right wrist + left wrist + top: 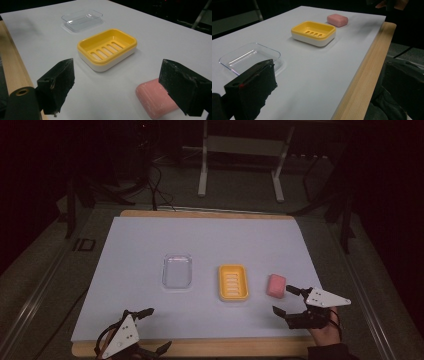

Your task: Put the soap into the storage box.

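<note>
Presently the right gripper (286, 300) is held wide open, nothing clasped; one jaw is seen just beside the pink soap bar (276, 285), which lies right of the yellow soap dish (233, 282).

High view looks down; gripper views (low, close) share the soap dish (314, 32).

Pink soap (276, 285), yellow slotted soap dish (233, 282), clear tray (177, 270).

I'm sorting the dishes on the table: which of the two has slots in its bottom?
The yellow soap dish, between the clear tray and the pink soap bar. It has a row of drain slots; the clear tray's bottom is plain.
</note>
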